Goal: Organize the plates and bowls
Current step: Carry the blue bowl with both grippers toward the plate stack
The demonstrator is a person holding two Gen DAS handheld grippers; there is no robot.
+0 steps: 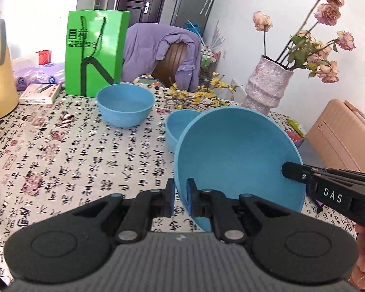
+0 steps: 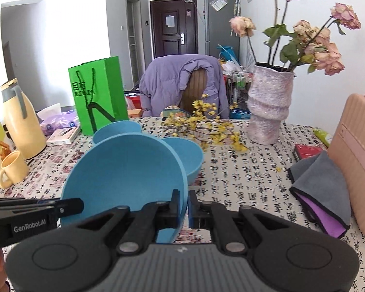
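Calligraphy tablecloth (image 1: 85, 150) below; left gripper (image 1: 180, 196) and right gripper (image 2: 184, 206) both clamp tilted blue bowl (image 1: 236, 155) (opposite rims).

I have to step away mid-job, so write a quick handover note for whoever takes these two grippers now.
Left gripper: shut on the near rim of the held blue bowl.
Right gripper: shut on the same bowl's opposite rim; bowl is tilted, off the table.
Middle bowl sits just behind it; far bowl stands by the green bag.
Done: one bowl lifted.
Left: nest the three bowls. No plates in view.
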